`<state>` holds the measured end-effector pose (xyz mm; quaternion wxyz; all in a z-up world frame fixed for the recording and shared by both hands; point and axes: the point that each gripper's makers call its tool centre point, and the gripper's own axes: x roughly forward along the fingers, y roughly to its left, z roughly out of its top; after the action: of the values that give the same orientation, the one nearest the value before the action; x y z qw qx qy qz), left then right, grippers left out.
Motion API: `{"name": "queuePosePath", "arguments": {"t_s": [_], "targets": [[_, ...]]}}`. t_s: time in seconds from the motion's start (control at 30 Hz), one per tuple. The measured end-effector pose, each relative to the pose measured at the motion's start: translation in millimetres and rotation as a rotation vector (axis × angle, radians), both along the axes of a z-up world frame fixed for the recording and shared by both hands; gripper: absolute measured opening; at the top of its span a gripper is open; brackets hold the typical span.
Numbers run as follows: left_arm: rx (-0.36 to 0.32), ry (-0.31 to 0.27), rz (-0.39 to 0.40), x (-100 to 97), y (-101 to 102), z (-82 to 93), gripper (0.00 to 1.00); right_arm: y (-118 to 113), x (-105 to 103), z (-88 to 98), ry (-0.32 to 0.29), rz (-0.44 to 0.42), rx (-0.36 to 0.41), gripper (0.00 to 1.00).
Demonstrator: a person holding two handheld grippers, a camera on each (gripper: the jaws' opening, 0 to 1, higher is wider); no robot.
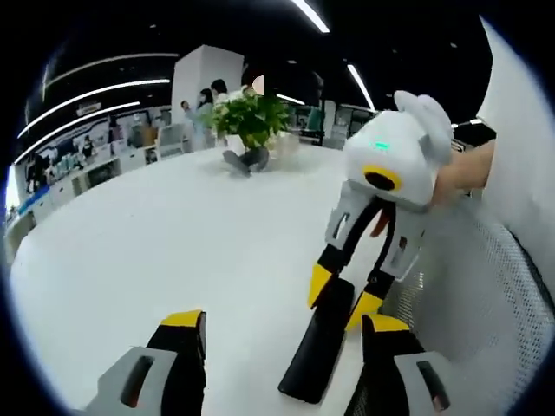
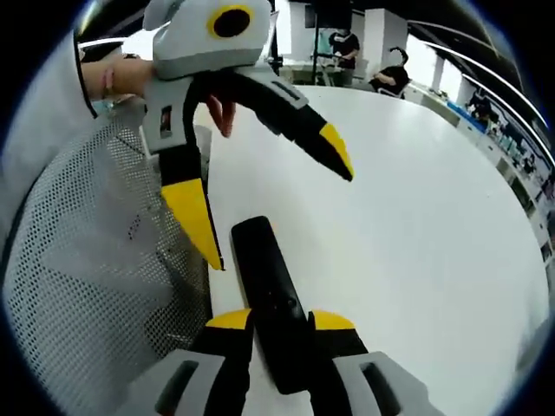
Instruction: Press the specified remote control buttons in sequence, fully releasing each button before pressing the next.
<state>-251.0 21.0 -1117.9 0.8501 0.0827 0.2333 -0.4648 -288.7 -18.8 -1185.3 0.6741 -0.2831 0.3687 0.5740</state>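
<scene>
In the left gripper view, my left gripper (image 1: 282, 347) stood with its jaws wide apart at the bottom of the frame, and the black remote control (image 1: 317, 345) lay on the white table (image 1: 173, 251) between them, clamped by the right gripper (image 1: 345, 299) coming in from the right. A potted plant (image 1: 251, 126) sat at upper centre. In the right gripper view, my right gripper (image 2: 282, 322) gripped the remote control (image 2: 270, 299) at bottom centre, while the left gripper (image 2: 273, 204) hung open above it.
</scene>
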Motion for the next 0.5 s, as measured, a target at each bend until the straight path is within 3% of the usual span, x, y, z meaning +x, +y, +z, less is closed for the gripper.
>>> {"name": "queuePosePath", "arguments": {"t_s": [0.2, 0.3, 0.5], "targets": [[-0.098, -0.127, 0.137, 14.8, 17.2, 39.3, 0.99, -1.9, 0.1, 1.3, -0.005, 0.002, -0.005, 0.25], [-0.094, -0.154, 0.223, 22.9, 31.0, 50.9, 1.00, -4.3, -1.4, 1.9, 0.000, 0.000, -0.008, 0.26], [-0.163, -0.248, 0.348, 35.5, 56.3, 73.8, 1.00, -12.7, -1.2, 1.8, -0.007, -0.007, -0.025, 0.30]]}}
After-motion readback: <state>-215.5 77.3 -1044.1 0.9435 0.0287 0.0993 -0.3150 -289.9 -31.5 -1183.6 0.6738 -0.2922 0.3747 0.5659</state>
